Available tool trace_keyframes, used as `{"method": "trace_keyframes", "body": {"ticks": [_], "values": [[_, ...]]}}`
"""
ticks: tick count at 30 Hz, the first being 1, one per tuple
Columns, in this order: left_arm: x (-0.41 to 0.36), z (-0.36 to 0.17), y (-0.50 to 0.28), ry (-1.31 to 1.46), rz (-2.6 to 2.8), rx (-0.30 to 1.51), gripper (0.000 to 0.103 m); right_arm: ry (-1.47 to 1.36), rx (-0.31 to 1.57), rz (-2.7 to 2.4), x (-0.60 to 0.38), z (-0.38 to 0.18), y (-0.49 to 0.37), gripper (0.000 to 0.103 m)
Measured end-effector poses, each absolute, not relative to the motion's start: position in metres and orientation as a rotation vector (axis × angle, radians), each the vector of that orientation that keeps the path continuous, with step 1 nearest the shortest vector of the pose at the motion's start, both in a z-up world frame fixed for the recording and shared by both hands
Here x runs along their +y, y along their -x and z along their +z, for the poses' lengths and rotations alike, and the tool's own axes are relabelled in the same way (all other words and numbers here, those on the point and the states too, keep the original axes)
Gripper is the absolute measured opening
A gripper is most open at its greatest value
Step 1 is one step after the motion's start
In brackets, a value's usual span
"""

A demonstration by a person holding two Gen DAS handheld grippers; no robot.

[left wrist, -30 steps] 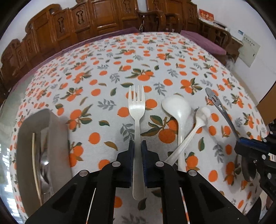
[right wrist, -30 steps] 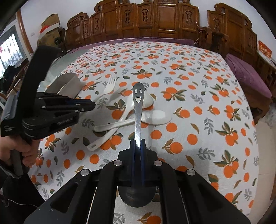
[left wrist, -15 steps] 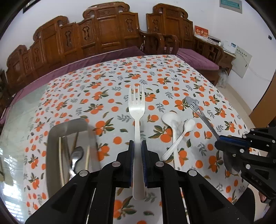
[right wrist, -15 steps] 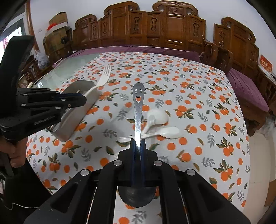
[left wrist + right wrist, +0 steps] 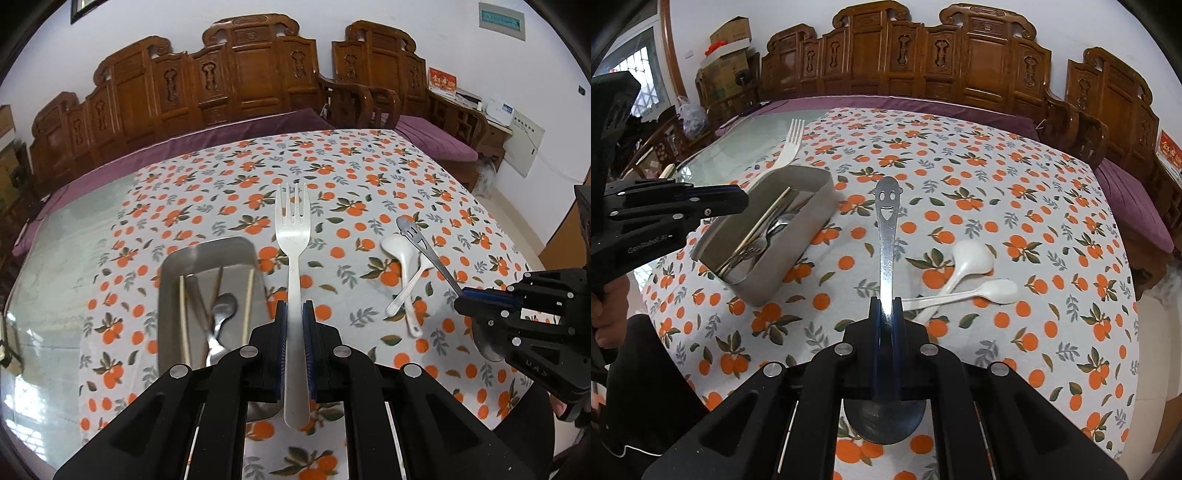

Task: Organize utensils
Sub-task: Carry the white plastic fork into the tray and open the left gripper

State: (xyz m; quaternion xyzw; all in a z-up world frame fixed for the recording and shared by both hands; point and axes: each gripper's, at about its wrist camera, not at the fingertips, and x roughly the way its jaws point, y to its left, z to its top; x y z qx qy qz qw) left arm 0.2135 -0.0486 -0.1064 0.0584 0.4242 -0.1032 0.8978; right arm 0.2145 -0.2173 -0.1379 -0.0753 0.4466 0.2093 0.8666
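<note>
White fork [image 5: 292,266] clamped by its handle in the left gripper [image 5: 293,321], lifted clear of the table; long axis runs along the fingers, tines pointing far, handle end toward the camera.

Metal spoon [image 5: 886,240] pinched in the right gripper [image 5: 885,317]; smiley-face handle end points far, bowl sits near, below the jaws. Also held above the tablecloth [image 5: 1015,192].

Two white spoons [image 5: 964,277] lie crossed on the orange-print cloth, to the right of the metal spoon, bowls to the right.

Steel tray [image 5: 173,269] sits on the cloth left of the fork. Inside: chopsticks [image 5: 183,317] lying lengthwise, a metal spoon and some forks, jumbled.

Carved wooden benches [image 5: 960,51] line the far side.
</note>
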Motion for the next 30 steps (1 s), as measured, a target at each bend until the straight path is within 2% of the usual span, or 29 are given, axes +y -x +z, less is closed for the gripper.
{"method": "trace_keyframes", "body": {"ticks": [11, 30], "values": [[-0.011, -0.11, -0.213, -0.11, -0.171, 0.891, 0.008, 0.185, 0.932, 0.471, -0.187, -0.135, -0.216, 0.007], [0.033, -0.162, -0.24, -0.064, -0.128, 0.982, 0.008, 0.216, 0.976, 0.531, -0.142, -0.164, -0.237, 0.007]]}}
